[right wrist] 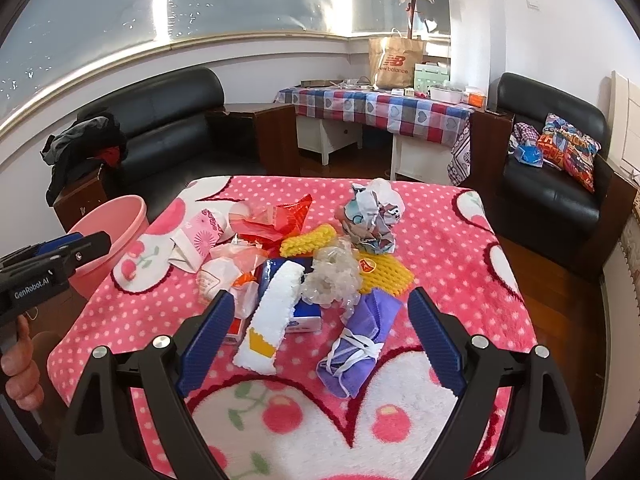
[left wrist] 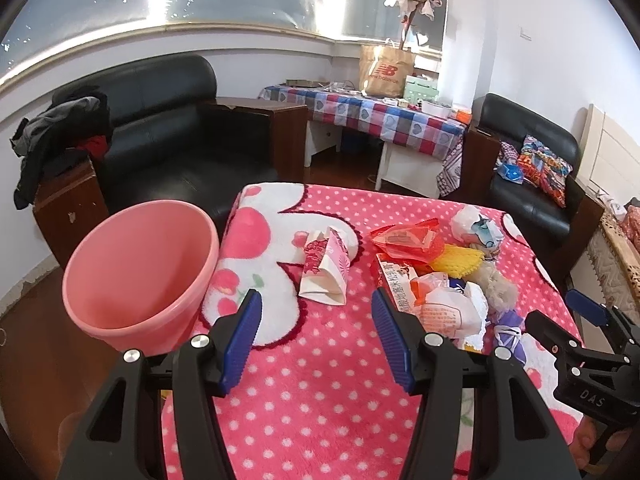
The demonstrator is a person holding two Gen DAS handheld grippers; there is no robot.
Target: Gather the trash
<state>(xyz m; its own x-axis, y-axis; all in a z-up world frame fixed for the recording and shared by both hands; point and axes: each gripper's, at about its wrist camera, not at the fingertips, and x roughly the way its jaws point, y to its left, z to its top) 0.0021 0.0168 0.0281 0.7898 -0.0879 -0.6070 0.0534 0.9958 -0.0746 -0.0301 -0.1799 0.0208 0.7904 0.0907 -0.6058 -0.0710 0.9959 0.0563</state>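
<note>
Both tongs gape, released: the left gripper [left wrist: 316, 332] beside the pink bin [left wrist: 140, 272] at the blanket's edge, the right gripper [right wrist: 320, 332] facing crumpled trash [right wrist: 296, 248].

Both tools are black plastic frames with silver screw heads and ribbed blue finger pads [left wrist: 244, 336]. The left gripper [left wrist: 316, 334] reads "GenRobot.AI" along its side, the right gripper [right wrist: 322, 338] "DAS". Bare-skinned hands grip their handles.

"New Balance" on paper bag [right wrist: 394, 62]; "GenRobot.AI" on left gripper [right wrist: 60, 252].
</note>
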